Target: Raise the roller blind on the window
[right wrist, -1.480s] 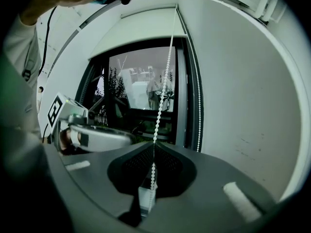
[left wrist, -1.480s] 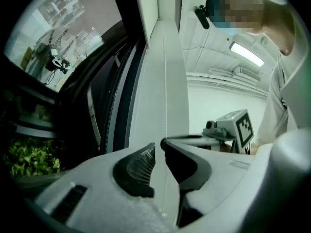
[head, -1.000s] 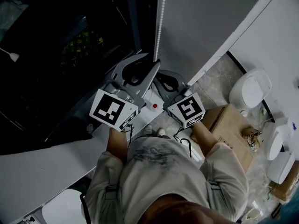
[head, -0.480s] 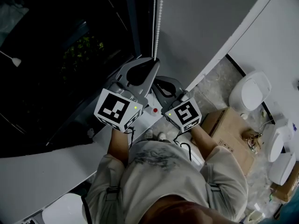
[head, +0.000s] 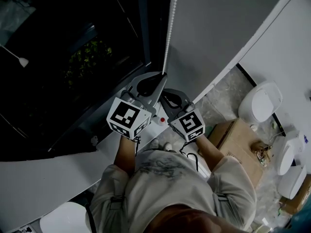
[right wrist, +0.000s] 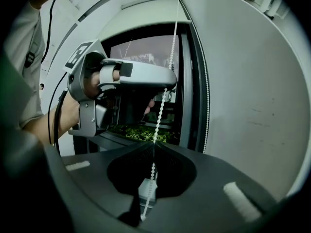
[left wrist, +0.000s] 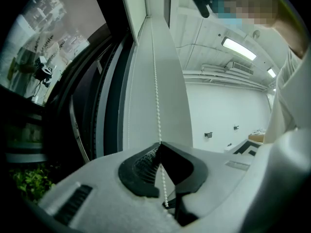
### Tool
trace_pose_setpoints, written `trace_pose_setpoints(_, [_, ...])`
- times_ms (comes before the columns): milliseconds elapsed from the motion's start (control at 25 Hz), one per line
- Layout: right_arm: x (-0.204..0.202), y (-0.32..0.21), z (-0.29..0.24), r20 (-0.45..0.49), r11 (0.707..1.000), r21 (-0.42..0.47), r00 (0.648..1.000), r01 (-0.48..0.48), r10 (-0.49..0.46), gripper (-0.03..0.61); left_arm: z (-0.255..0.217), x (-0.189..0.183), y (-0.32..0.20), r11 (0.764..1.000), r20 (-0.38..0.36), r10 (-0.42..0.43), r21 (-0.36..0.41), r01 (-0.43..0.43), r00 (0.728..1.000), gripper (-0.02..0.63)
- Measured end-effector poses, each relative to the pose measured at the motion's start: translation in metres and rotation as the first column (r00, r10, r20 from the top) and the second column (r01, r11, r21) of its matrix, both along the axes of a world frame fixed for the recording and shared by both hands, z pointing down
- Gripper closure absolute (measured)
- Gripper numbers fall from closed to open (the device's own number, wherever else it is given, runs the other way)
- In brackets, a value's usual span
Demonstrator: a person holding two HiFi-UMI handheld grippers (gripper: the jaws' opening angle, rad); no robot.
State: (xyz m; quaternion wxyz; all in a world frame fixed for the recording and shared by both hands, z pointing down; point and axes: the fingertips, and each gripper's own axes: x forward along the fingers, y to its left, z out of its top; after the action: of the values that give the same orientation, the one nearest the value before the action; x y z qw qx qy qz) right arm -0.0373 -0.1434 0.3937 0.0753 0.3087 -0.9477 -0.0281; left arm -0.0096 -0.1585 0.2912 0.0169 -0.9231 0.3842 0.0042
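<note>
L gripper jaws just closed, now pinching chain. R gripper nearer, also clamped on chain. Both hold, so next downward pull looks ready.

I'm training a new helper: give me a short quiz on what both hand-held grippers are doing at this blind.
1. What is the left hand-held gripper clamped on? A) bead chain B) window frame C) cardboard box
2. True or false: the right hand-held gripper is open and empty.
3. Which one holds the chain higher up?
Key: 1 A, its jaws have just closed on it; 2 false, shut on the chain; 3 the left.
</note>
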Motion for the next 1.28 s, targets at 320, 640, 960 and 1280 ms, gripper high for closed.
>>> trace_pose_setpoints(320, [0.000,0.000,0.027,-0.027,0.999,-0.045,1.000,-0.009,0.008,0.568,0.028,0.000,-0.005,0.998,0.007,0.000,-0.058,0.001,1.000,0.601])
trace_pose_setpoints(640, [-0.002,0.002,0.048,-0.050,0.997,-0.076,0.999,-0.016,0.012,0.568,0.050,-0.003,-0.003,0.995,0.016,0.002,-0.097,0.000,1.000,0.601])
trace_pose_setpoints(960, [-0.004,0.006,0.066,-0.071,0.995,-0.101,0.997,-0.018,0.011,0.568,0.072,-0.005,0.002,0.990,0.006,0.004,-0.141,-0.003,1.000,0.601])
trace_pose_setpoints(1280, [-0.002,0.010,0.074,-0.086,0.993,-0.117,0.996,-0.031,0.021,0.566,0.079,-0.005,0.010,0.987,0.007,0.015,-0.159,-0.013,1.000,0.601])
